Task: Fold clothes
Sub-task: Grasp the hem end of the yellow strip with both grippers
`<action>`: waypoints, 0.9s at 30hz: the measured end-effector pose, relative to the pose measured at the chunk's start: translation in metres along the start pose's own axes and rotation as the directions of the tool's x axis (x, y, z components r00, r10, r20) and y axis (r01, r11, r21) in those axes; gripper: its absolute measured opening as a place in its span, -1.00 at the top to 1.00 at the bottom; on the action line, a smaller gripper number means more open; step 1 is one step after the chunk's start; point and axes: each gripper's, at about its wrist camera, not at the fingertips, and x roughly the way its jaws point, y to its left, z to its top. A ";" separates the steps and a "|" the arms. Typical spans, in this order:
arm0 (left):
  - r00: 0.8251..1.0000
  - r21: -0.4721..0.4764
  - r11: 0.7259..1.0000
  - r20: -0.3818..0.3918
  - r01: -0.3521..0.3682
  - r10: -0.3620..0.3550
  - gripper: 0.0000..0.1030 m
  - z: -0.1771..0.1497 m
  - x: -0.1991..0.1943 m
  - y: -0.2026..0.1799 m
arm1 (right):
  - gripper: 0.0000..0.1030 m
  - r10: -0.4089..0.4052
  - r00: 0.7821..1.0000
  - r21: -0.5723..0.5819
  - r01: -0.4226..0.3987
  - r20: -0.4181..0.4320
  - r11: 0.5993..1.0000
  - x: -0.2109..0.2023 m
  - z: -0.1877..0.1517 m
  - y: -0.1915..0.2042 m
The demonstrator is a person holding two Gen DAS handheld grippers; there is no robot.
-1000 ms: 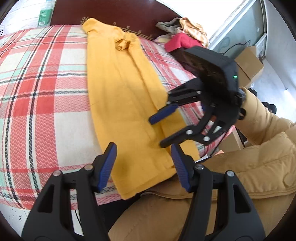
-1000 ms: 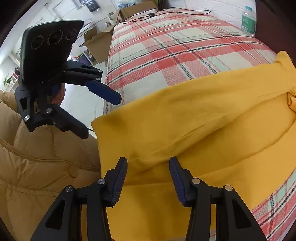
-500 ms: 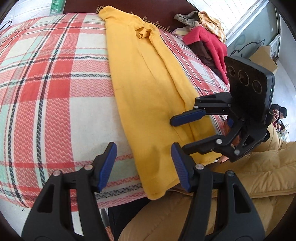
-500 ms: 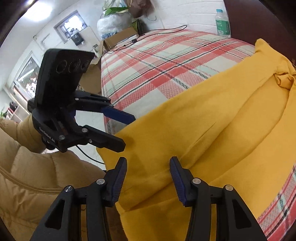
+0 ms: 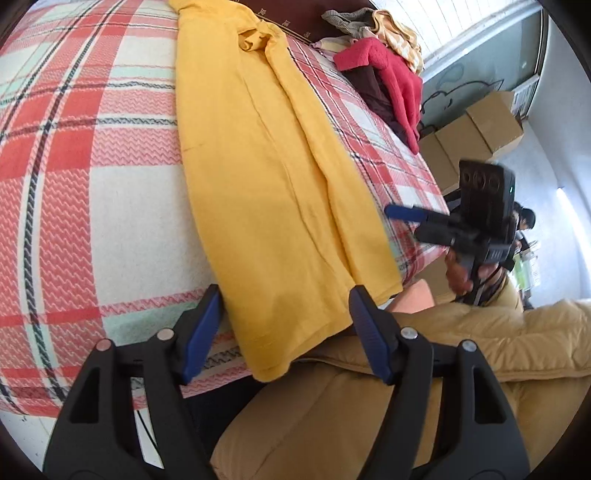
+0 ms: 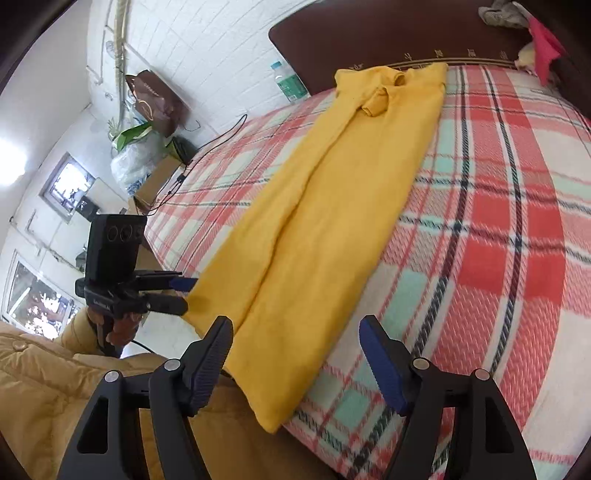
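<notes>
A yellow garment (image 5: 266, 177) lies folded lengthwise in a long strip on the plaid bed cover (image 5: 74, 155), its hem hanging a little over the near edge. It also shows in the right wrist view (image 6: 332, 206). My left gripper (image 5: 284, 328) is open and empty, just above the hem's left corner. My right gripper (image 6: 299, 354) is open and empty over the hem's right part. Each gripper shows in the other's view, the right one (image 5: 410, 221) off the bed's right edge, the left one (image 6: 177, 291) at the hem's left.
A pile of clothes with a red top (image 5: 384, 70) lies at the bed's far right by the dark headboard (image 6: 369, 33). Cardboard boxes (image 5: 476, 129) stand right of the bed. A bottle (image 6: 290, 83), bags (image 6: 155, 96) and cables (image 6: 207, 147) are at the left side.
Both grippers have drawn back from the garment toward the near bed edge and moved apart; the right one has swung out to the right. Both stay open.
</notes>
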 end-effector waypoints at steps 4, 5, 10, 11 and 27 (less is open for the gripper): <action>1.000 0.008 1.000 -0.001 0.010 -0.010 -0.37 0.001 0.006 -0.006 | -0.41 0.027 0.999 0.018 -0.027 -0.016 0.999 0.003 -0.015 0.001; 1.000 0.007 1.000 -0.002 0.011 -0.011 -0.37 0.001 0.007 -0.007 | -0.41 0.039 0.999 0.022 -0.038 -0.024 0.999 0.005 -0.018 0.001; 1.000 -0.018 1.000 -0.008 0.018 -0.018 -0.36 0.003 0.009 -0.008 | -0.52 0.065 0.998 0.011 -0.065 0.009 0.998 0.017 -0.024 0.004; 1.000 -0.020 1.000 -0.012 0.009 -0.009 -0.28 0.003 0.008 -0.007 | -0.55 0.076 0.997 0.006 -0.076 0.016 0.997 0.018 -0.025 0.004; 0.997 -0.119 0.992 -0.061 -0.048 0.041 0.52 0.007 0.012 0.002 | 0.25 -0.129 0.992 -0.113 0.128 -0.004 0.985 0.025 -0.029 0.022</action>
